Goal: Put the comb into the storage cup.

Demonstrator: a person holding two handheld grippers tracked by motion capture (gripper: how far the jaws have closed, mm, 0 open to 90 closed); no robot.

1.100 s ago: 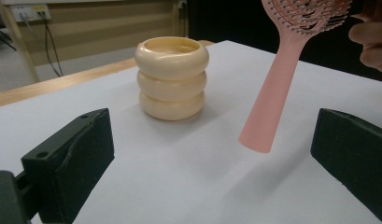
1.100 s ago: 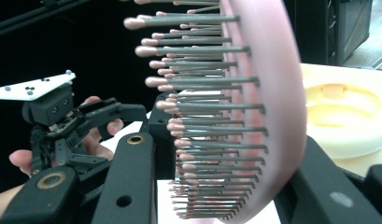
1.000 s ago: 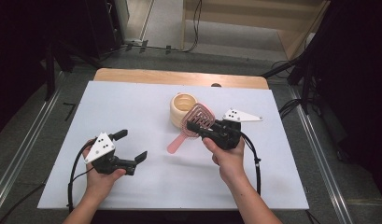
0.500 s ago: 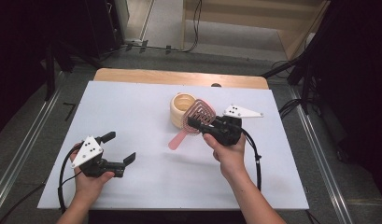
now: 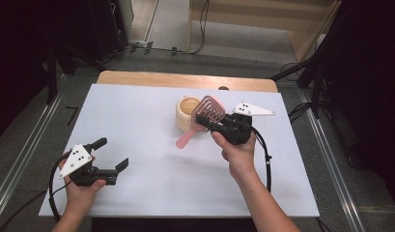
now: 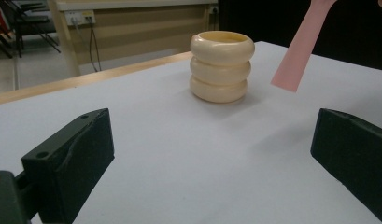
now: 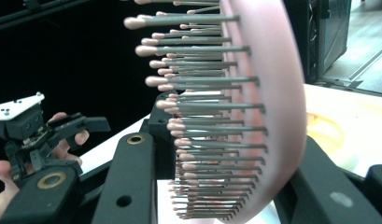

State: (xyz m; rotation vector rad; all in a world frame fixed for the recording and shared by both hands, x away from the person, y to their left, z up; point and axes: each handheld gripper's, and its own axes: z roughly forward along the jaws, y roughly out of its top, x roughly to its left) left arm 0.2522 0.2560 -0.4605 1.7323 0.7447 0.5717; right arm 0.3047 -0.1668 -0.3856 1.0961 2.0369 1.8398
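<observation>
At the near left of the white surface [image 5: 151, 188], the left gripper [image 5: 111, 155] sits low in the person's hand with its two black jaws spread wide and nothing between them; in the left gripper view they frame bare surface, pointing toward the things further right.

Near the middle, toward the far side, stands the cream ribbed cup shaped like three stacked rings [image 5: 187, 113], upright and open at the top. It looks like a moulded, rigid piece with a smooth skin, so it would likely be light and a little slippery; its grooves between the rings would give pads a place to seat.

Just right of it, the right gripper [image 5: 213, 124] is clamped on the head of the pink vented plastic hairbrush [image 5: 207, 113]. The brush is lifted off the surface, head up by the cup's rim, its handle slanting down and toward the left, clear of the surface. The right gripper view shows the pink back against one jaw and the rows of thin grey, pink-tipped bristles [image 7: 202, 116] facing the other.

The brush should be light and stiff in the frame, but the bristles are springy and will give under pressure, so a hold across them may shift. The flat solid handle looks the surer place to take it, which the free left gripper could do.
</observation>
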